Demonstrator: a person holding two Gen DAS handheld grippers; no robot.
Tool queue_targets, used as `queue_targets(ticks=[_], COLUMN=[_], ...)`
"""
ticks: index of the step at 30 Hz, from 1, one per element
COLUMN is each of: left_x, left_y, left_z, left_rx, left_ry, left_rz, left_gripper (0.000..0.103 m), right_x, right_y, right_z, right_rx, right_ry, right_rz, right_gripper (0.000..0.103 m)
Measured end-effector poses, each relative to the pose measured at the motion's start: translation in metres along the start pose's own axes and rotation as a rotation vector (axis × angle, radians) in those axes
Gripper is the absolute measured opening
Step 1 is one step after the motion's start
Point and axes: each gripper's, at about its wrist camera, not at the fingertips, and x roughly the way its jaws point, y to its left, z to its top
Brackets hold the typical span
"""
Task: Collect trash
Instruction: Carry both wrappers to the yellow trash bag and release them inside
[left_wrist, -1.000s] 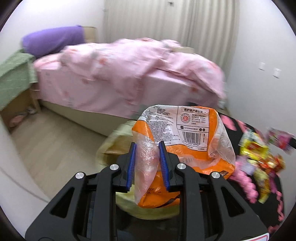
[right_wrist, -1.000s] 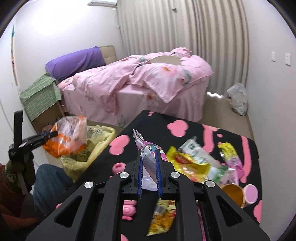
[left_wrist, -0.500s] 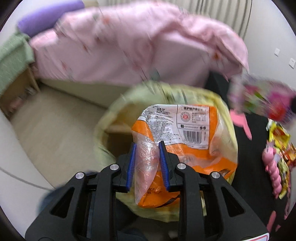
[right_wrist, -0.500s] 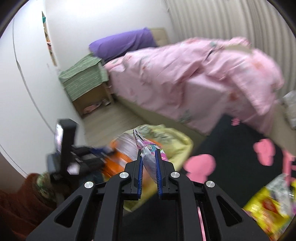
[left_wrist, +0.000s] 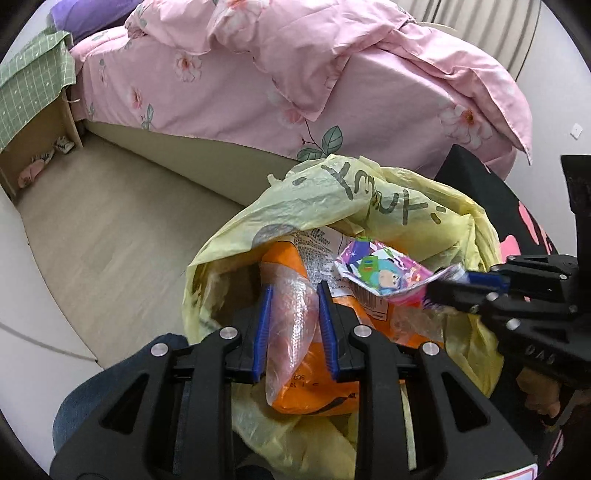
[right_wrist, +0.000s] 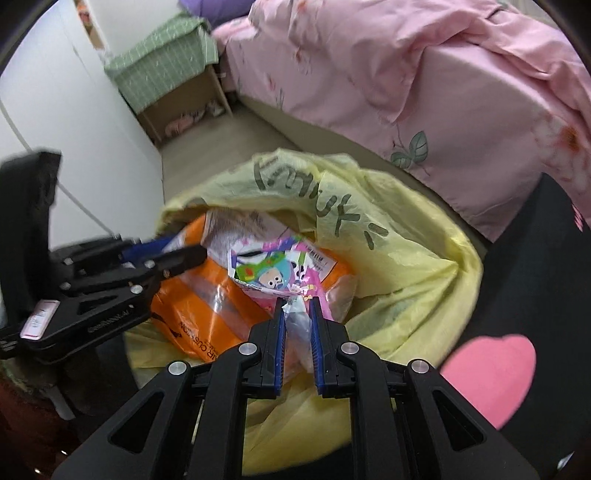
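A pink bed (left_wrist: 295, 74) fills the far side of the room, with bare floor (left_wrist: 110, 229) to its left and a black mat with pink hearts (right_wrist: 535, 314) at the right. Near the middle stands a yellow bin bag (left_wrist: 369, 199), its mouth open. A second ago both grippers were up over the mat and the floor, well apart from the bag; now both have come down and hang inside its mouth, close together. The left gripper (left_wrist: 293, 295) is clamped on the clear edge of an orange packet (left_wrist: 288, 266), which sits low in the bag's near left part. The right gripper (right_wrist: 295, 306), reaching in from the right, is pinched tight on a small pink cartoon wrapper (right_wrist: 273, 273) that lies across the top of the orange packet. So both pieces of trash have been carried from the mat to the bag and are over the opening, not yet let go. The step in hand looks like the drop: loosening both grips should leave the two pieces in the bag.
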Motion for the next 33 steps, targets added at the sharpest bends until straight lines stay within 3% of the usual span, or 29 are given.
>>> queue_targets(ticks=[6,8,11,16,17,20,21,27,33], left_x=[-0.011,-0.024,-0.041,-0.073,-0.077,-0.089,-0.092,-0.105,-0.116], left_y=[0.02,0.027,0.032,0.038,0.039,0.038,0.038,0.026,-0.008], left_z=[0.001,0.002,0.004,0.009,0.01,0.011,0.01,0.007,-0.003], left_rx=[-0.101,-0.143,-0.161,-0.185,-0.186,-0.18,-0.178,-0.152,-0.071], left_ry=[0.009,-0.011,-0.058,-0.166,-0.178,-0.212,-0.216,-0.233,-0.246], left_rz=[-0.071,-0.102,-0.101,-0.057,-0.057,-0.059,-0.06,-0.08,-0.139], left_gripper=[0.035,0.046,0.056,0.061,0.062,0.064,0.065,0.065,0.065], right_x=[-0.005,-0.007,-0.009,-0.011,-0.013,-0.028,-0.033,-0.081,-0.138], right_y=[0.005,0.006,0.015,0.026,0.027,0.031,0.03,0.029,0.011], right_z=[-0.011,-0.016,-0.017,-0.017,-0.019,-0.026,-0.029,-0.058,-0.107], right_rx=[-0.037,-0.059,-0.073,-0.057,-0.056,-0.051,-0.048,-0.012,0.074], right_ry=[0.011,0.003,-0.012,-0.015,-0.018,-0.065,-0.08,-0.19,-0.288], right_rz=[-0.003,-0.007,0.011,0.068,0.07,0.097,0.106,0.008,-0.027], right_gripper=[0.013,0.014,0.013,0.015,0.02,0.059,0.066,0.066,0.069])
